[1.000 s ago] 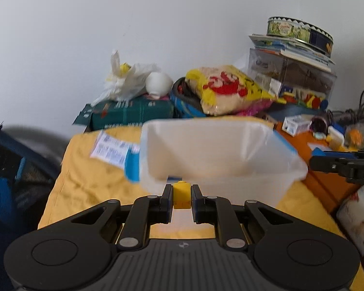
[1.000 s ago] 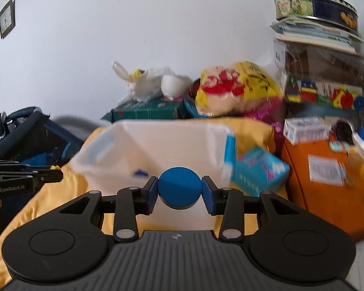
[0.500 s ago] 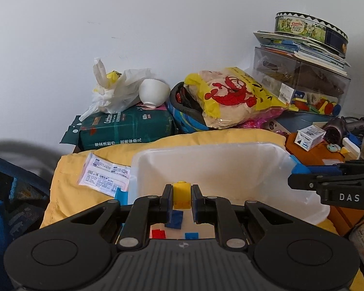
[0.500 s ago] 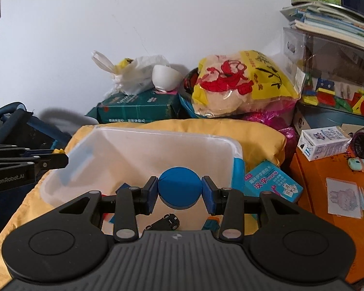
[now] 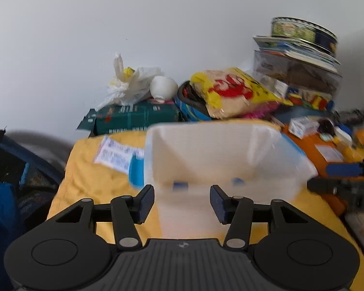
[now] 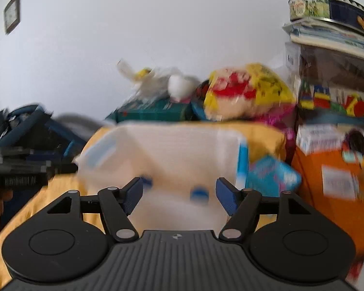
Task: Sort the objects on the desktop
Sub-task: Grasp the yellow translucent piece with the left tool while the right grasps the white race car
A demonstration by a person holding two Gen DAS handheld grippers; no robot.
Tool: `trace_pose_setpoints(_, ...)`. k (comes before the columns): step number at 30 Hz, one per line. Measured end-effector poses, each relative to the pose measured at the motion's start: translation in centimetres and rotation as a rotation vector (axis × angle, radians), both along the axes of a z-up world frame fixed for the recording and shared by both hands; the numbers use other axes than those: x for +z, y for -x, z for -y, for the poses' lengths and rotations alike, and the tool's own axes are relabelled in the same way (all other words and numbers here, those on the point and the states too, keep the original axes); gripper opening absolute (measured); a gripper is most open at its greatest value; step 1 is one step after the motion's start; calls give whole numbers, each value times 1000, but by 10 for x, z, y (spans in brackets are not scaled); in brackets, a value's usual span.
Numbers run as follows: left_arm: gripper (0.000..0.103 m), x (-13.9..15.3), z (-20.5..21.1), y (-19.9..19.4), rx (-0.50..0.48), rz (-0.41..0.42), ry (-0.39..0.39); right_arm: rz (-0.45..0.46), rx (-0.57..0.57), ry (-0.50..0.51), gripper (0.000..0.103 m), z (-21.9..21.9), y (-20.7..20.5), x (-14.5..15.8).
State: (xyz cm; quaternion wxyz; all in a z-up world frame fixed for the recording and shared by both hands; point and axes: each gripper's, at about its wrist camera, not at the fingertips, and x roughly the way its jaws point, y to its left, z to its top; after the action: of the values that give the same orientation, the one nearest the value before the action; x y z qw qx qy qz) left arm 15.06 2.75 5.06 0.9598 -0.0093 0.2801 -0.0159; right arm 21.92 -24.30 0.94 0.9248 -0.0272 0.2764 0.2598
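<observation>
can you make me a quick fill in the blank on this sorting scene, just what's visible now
1. The left tool has its jaws ____.
2. Between the fingers of the right tool there is ____ held.
3. Both tools face a white plastic ____ on the yellow cloth.
4. The round tin sits on the ____ of the stack at the right.

Missing words: open; nothing; bin; top

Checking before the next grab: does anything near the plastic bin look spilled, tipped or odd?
Nothing stands out. The plastic bin sits upright on the yellow cloth, and both the left gripper and right gripper are open and empty.
</observation>
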Motion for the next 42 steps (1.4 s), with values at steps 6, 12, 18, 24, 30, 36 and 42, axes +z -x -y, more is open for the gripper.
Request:
trace_pose_setpoints(6, 55, -42, 6, 81, -7, -85, 27, -90, 54, 65, 70, 16, 78, -51)
trace_pose_setpoints(12, 55, -72, 16, 129, -19, -146, 27, -172, 105, 121, 70, 17, 120, -85)
trace_pose_setpoints(18, 55, -91, 30, 145, -72, -182, 20, -192, 160, 159, 72, 1, 135, -97)
trace_pose_setpoints(24, 55, -105, 39, 151, -115, -194, -23, -197, 163, 200, 73, -16, 137, -108)
trace_pose_setpoints(30, 56, -109, 48, 151, -156, -198, -31, -238, 124, 202, 73, -21, 129, -116)
trace_pose_setpoints(36, 60, -115, 55, 144, -177, -213, -40, -274, 101, 189, 69, -13, 125, -120)
trace_pose_setpoints(42, 58, -125, 54, 132, -171, -235, -48, -256, 100, 164, 69, -8, 125, -115)
